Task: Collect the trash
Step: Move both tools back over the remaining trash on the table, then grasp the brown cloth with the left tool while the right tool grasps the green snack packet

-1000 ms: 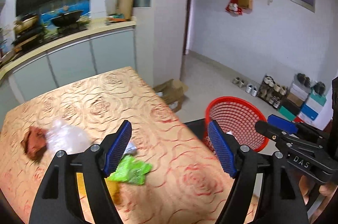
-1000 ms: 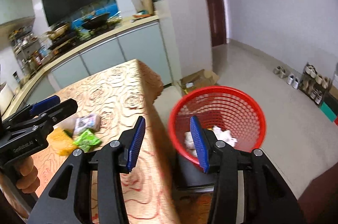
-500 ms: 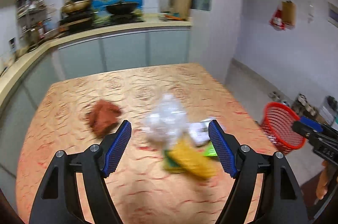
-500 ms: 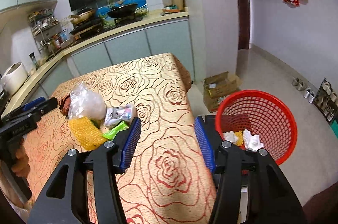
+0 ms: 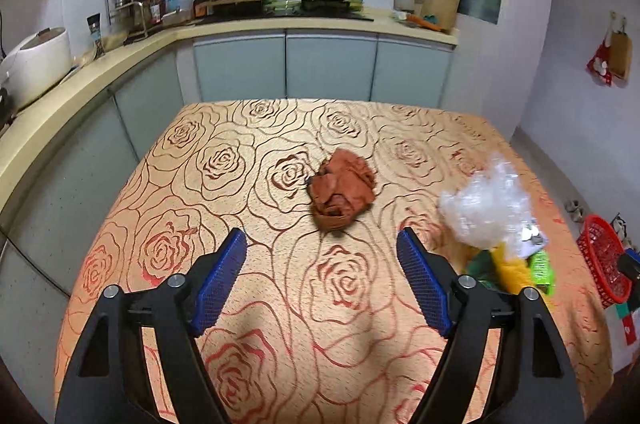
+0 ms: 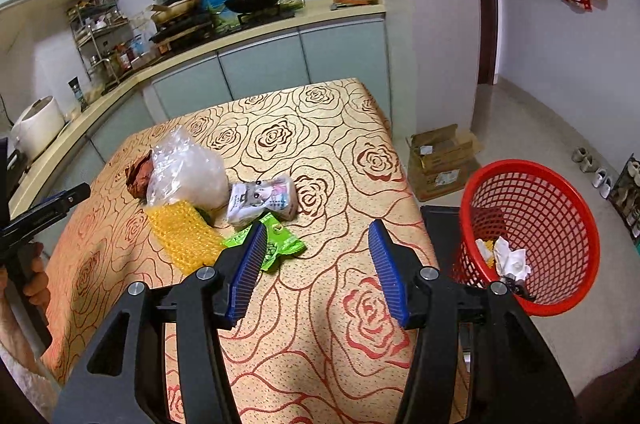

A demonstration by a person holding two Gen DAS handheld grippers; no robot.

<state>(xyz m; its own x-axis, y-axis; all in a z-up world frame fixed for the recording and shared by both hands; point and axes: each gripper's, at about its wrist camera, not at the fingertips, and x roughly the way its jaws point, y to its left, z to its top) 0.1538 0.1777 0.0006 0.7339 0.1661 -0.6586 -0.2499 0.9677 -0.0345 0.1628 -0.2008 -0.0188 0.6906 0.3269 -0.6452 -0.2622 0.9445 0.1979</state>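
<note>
1. Left wrist view: the left hand-held gripper [image 5: 320,284] is seen above the table [image 5: 224,159] with its jaws apart and opening; nothing lies between them.
2. A crumpled brown wad [image 5: 342,193] is found ahead of the jaws, just right of their centre line and close to the tips, resting alone on the cloth.
3. To the right of the right finger a clear bag [image 5: 486,209] is seen, with a yellow mesh [image 5: 510,270] and a green packet [image 5: 542,270] bunched below it; the red basket [image 5: 604,260] is glimpsed past the table edge.
4. Right wrist view: the right hand-held gripper [image 6: 318,270] is held with jaws apart and empty over the near part of the table [image 6: 360,324].
5. The green packet [image 6: 276,248] lies partly behind the left finger; a white pouch [image 6: 262,201], the yellow mesh [image 6: 182,238] and the clear bag [image 6: 184,171] are clustered ahead and to the left, with the brown wad [image 6: 138,175] half hidden behind the bag.
6. The red basket [image 6: 532,236] is seen on the floor to the right, already holding some scraps; the left hand-held gripper [image 6: 44,212] shows at the far left.
7. The brown wad is judged nearer the left hand-held gripper, straight ahead; no clear long axis is shown by it
</note>
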